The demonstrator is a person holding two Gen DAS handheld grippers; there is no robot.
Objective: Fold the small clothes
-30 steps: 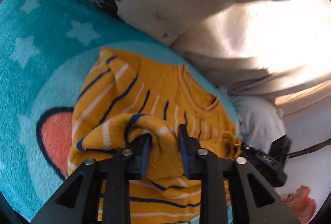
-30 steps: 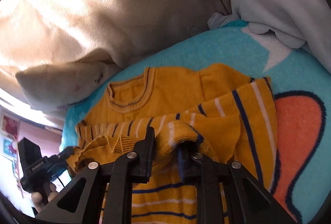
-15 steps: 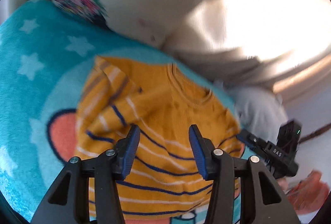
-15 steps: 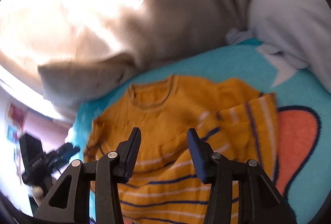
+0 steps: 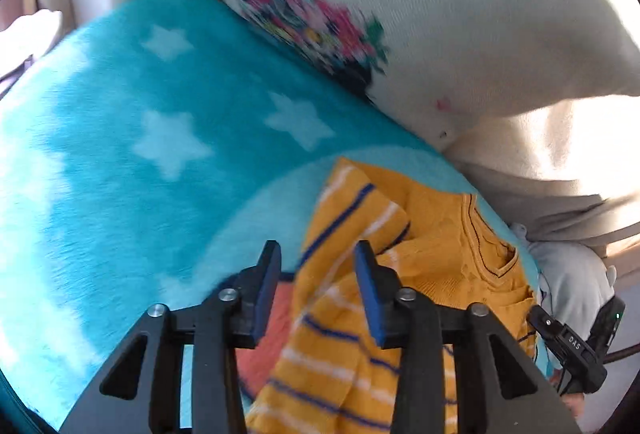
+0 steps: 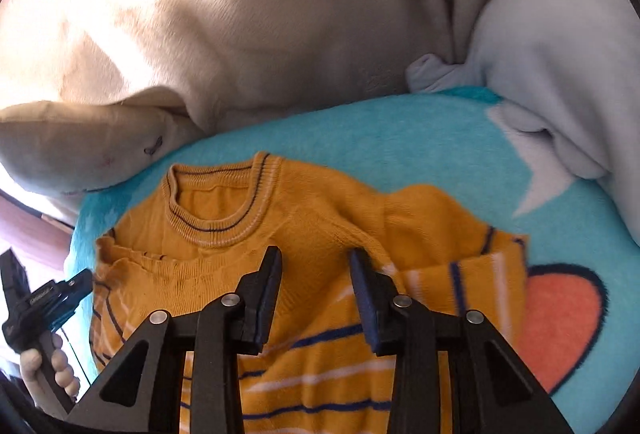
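While the yellow striped sweater (image 6: 320, 234) lies on the turquoise star blanket (image 5: 160, 153), both tongs hover above it. The left tongs (image 5: 316, 286) and right tongs (image 6: 314, 290) have just been closing, partly open, gripping nothing.

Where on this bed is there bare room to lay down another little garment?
The widest bare patch is the starred blanket, between the sweater and the floral pillow. A narrower strip runs beyond the sweater's collar, below the beige cover. The corner by the pale blue cloth is crowded.
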